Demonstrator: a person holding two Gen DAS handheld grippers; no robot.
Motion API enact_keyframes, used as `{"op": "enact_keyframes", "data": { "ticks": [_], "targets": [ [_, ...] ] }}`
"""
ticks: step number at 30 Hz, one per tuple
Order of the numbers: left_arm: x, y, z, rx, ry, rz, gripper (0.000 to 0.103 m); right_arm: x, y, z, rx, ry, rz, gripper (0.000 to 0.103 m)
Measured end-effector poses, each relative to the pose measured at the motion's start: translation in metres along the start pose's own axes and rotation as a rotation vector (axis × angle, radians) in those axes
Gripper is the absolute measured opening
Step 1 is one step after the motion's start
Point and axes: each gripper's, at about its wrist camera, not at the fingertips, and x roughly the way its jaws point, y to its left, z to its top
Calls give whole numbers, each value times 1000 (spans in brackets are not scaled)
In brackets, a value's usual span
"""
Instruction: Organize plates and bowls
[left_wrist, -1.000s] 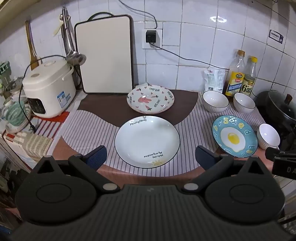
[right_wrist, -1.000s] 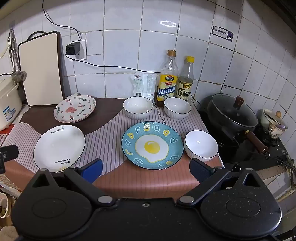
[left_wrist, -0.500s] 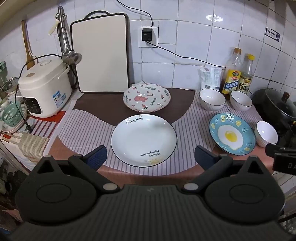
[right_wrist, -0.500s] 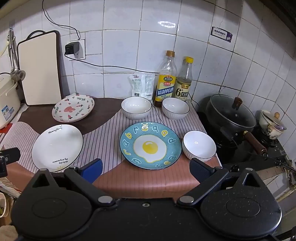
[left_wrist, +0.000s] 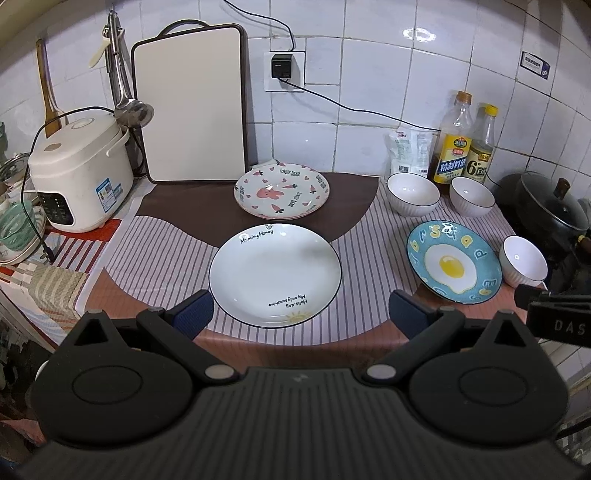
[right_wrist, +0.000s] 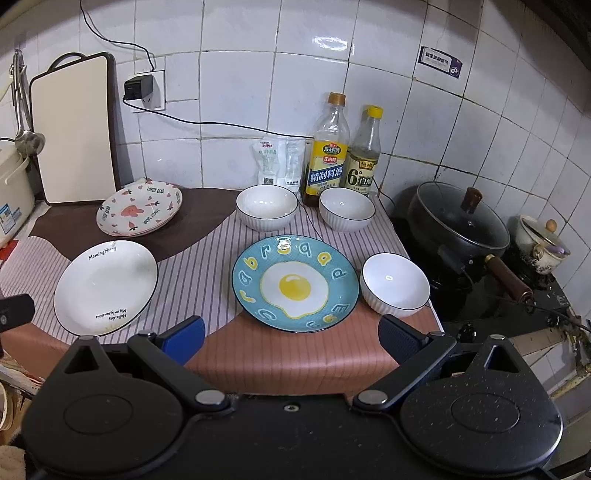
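A white plate (left_wrist: 274, 275) (right_wrist: 106, 287) lies on the counter's front left. A pink rabbit plate (left_wrist: 281, 191) (right_wrist: 139, 208) lies behind it. A blue fried-egg plate (left_wrist: 454, 261) (right_wrist: 295, 282) lies at the front right. Two white bowls (right_wrist: 266, 206) (right_wrist: 347, 208) stand at the back, a third (right_wrist: 395, 284) beside the blue plate. My left gripper (left_wrist: 299, 317) is open and empty, in front of the white plate. My right gripper (right_wrist: 291, 338) is open and empty, in front of the blue plate.
A rice cooker (left_wrist: 79, 173) stands at the left. A cutting board (left_wrist: 190, 105) leans on the wall. Two bottles (right_wrist: 328, 151) (right_wrist: 364, 155) stand behind the bowls. A black pot (right_wrist: 461, 221) sits on the stove at the right. A cable (right_wrist: 221, 125) runs along the wall.
Both grippers have drawn back slightly, so the plates sit a little higher in view. Nothing on the counter has moved. Both grippers stay open.
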Motion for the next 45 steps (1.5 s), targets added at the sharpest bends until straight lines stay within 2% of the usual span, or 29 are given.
{"op": "enact_keyframes", "data": {
  "ticks": [7,13,24,32,43,45],
  "targets": [
    [1,-4,-5,21,-19,-6,103,-1,1,-4,-18,-12,7,102],
    [-4,-6,-9,32,-74,-1,103,-1,1,-5,-21,-13,6,102],
    [-1,-7,-13,40,-63,23,103,-1,-2,-9,-24,-24,14,102],
    [-5,-9,-14,44,-47,7,103,-8,-7,-15,-55,-102,30,102],
    [-9,-11,-16,44,-42,-2,103,-12,-12,-28,-45,-154,77,102],
    [-9,-11,-16,29,-54,17,103,-14,-11,-29,-49,-171,100,102]
  ]
}}
